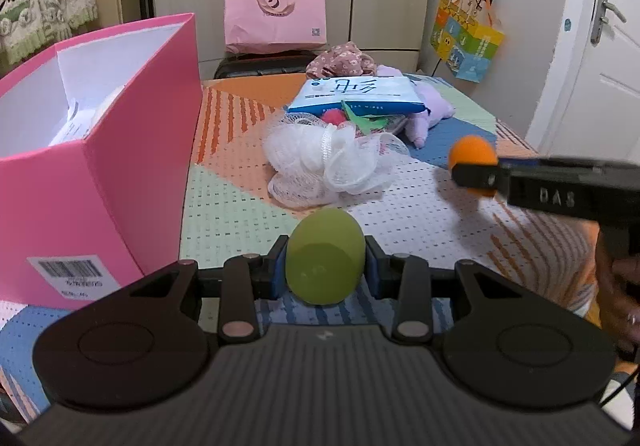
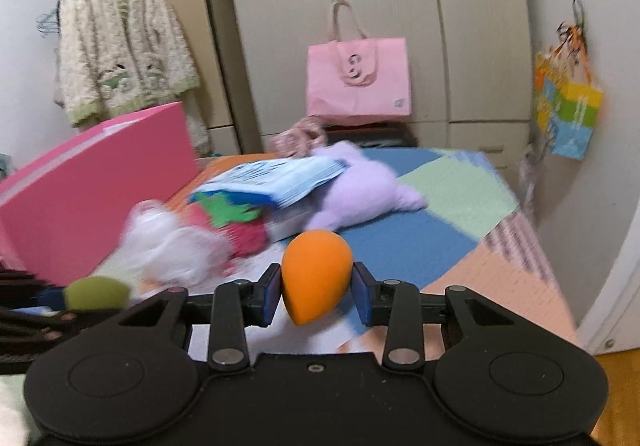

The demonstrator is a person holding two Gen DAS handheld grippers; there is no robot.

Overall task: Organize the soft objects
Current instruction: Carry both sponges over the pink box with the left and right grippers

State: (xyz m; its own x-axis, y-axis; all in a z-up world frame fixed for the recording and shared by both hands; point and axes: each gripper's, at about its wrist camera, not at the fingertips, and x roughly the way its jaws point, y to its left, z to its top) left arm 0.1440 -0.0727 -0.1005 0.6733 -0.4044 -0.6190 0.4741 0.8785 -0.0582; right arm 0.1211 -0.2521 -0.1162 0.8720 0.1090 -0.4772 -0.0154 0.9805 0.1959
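Note:
My left gripper [image 1: 326,272] is shut on a green egg-shaped sponge [image 1: 326,254], its blue pads squeezing both sides just above the patterned table mat [image 1: 240,214]. My right gripper [image 2: 316,292] is shut on an orange egg-shaped sponge [image 2: 316,266], pointed end down. In the left wrist view the orange sponge [image 1: 474,150] hovers at the right, with the right gripper [image 1: 478,176] side-on. In the right wrist view the green sponge [image 2: 96,292] shows at lower left. An open pink box [image 1: 140,150] stands to the left.
A white mesh bath pouf [image 1: 320,162], a blue wipes pack [image 1: 356,94], a red strawberry toy [image 2: 240,226], a purple plush [image 2: 360,186] and a floral cloth [image 1: 340,58] lie mid-table. A pink tote [image 1: 276,6] stands behind. A colourful bag [image 1: 468,42] hangs by the door.

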